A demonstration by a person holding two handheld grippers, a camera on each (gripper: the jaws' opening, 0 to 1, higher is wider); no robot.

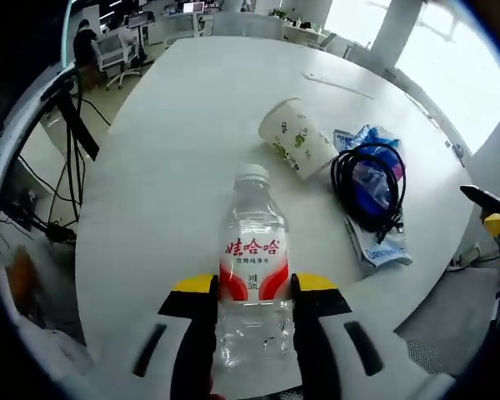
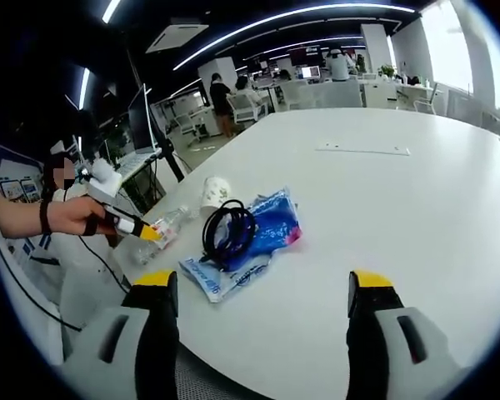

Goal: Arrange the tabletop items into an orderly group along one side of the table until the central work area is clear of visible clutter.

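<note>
Left gripper view: the left tool (image 1: 252, 312) is pinching a clear water bottle (image 1: 252, 275) around its lower body, holding it over the near edge of the white table (image 1: 192, 125)
Items beside it: a paper cup (image 1: 295, 137) is lying on its side, just beside a black coiled cable (image 1: 368, 185) resting on a blue packet (image 1: 375, 237), all near the same edge
Right gripper view: the right tool (image 2: 262, 333) is hovering spread wide, gripping nothing, over the near edge
Grouping: cup (image 2: 214, 193), cable (image 2: 228, 231) and packet (image 2: 252, 242) are sitting close together; the bottle (image 2: 161, 231) is hanging in the left tool (image 2: 143, 231) at the table's edge
Progress: seemingly mostly done; the table's middle is looking bare apart from a thin flat strip (image 2: 362, 150), and the bottle is waiting to be set beside the group
</note>
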